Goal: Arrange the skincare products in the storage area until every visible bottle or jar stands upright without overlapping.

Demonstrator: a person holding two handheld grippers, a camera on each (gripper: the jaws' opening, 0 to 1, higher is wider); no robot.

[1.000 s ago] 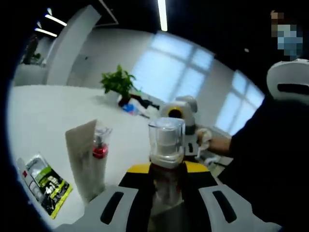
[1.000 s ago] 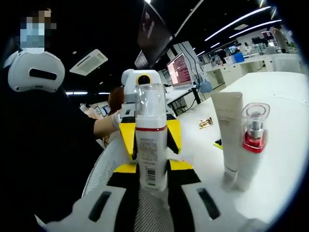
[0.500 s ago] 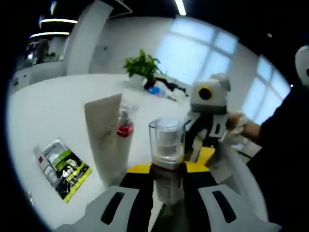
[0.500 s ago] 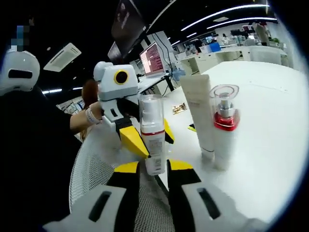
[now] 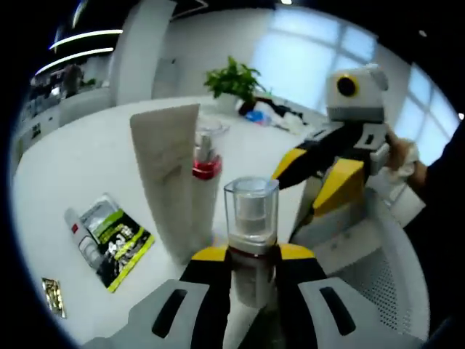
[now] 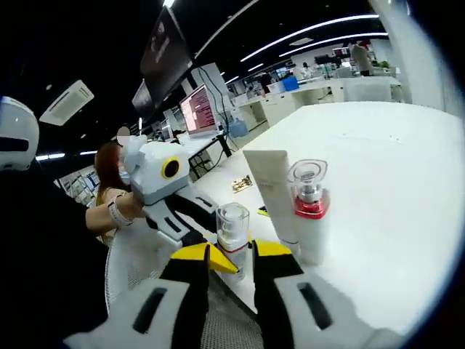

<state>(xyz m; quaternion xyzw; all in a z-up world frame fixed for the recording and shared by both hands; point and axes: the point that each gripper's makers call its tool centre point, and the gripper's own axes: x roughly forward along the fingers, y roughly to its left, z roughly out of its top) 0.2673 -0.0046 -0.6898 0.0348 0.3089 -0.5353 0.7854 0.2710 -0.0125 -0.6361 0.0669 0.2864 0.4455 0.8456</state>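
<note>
Each gripper's fingers clamp an upright clear-capped bottle: the left gripper (image 5: 251, 265) a bottle (image 5: 251, 233), the right gripper (image 6: 231, 263) a spray bottle (image 6: 232, 236). Beyond the fingers stand a white tube (image 5: 168, 174) and red-collared pump bottle (image 6: 310, 211); a green sachet (image 5: 109, 240) (print unreadable) lies left.

Clear-capped bottle (image 5: 251, 240) with dark red collar; beige-white tube (image 5: 168, 182); clear pump bottle (image 5: 204, 163), red neck; green, yellow and black sachet (image 5: 109, 240) on white table (image 5: 80, 160); yellow-and-black jaws, white housings.
</note>
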